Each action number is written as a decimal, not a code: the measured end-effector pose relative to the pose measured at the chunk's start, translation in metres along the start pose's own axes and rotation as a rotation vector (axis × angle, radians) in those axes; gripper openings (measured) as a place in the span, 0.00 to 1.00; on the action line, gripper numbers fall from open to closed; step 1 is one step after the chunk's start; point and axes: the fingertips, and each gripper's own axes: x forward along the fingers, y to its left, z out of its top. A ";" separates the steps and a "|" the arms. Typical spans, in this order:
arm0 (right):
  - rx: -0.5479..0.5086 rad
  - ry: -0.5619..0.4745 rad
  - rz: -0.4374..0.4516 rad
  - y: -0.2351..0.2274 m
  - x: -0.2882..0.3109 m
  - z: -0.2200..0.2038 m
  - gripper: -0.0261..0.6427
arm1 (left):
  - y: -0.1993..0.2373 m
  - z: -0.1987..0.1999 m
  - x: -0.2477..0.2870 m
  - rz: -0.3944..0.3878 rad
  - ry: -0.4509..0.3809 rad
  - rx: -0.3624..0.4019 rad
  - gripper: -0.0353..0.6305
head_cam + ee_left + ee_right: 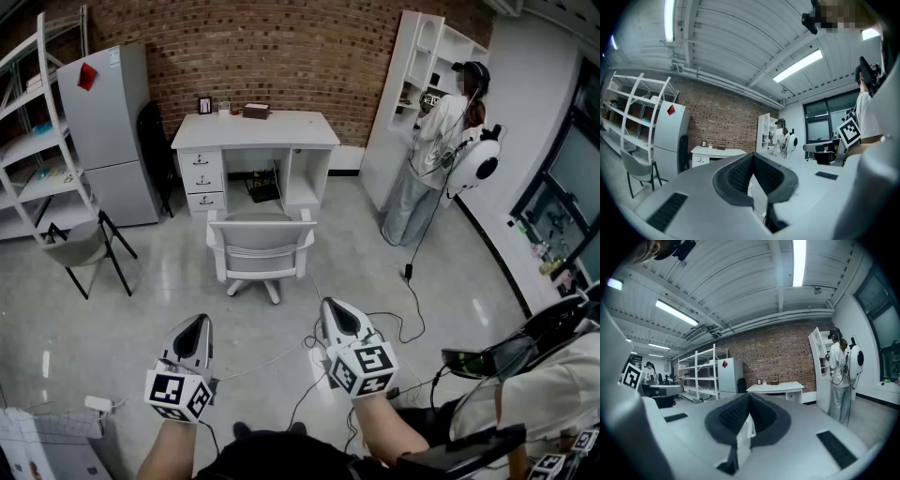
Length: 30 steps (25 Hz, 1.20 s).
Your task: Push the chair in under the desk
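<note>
A grey fridge [108, 131] stands beside a white rack [37, 184], and a person [433, 141] faces a white bookcase [389, 94].

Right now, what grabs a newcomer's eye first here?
First the white desk against the brick wall, with the white chair standing out in front of it, not yet pushed under. Low in the head view, the left tongs and right tongs are both shut and empty, apart from the chair. At right, a person stands at a white shelf unit.
</note>
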 end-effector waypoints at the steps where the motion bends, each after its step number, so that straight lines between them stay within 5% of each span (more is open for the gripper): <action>1: -0.002 0.001 -0.001 0.001 -0.002 0.001 0.05 | -0.001 0.001 -0.001 0.001 0.002 0.000 0.06; 15: -0.008 -0.013 -0.006 0.012 -0.003 0.008 0.05 | 0.006 0.003 -0.010 -0.009 0.004 -0.008 0.06; 30: -0.047 -0.004 -0.030 0.063 0.016 0.000 0.05 | 0.061 -0.013 -0.032 -0.039 0.017 -0.038 0.06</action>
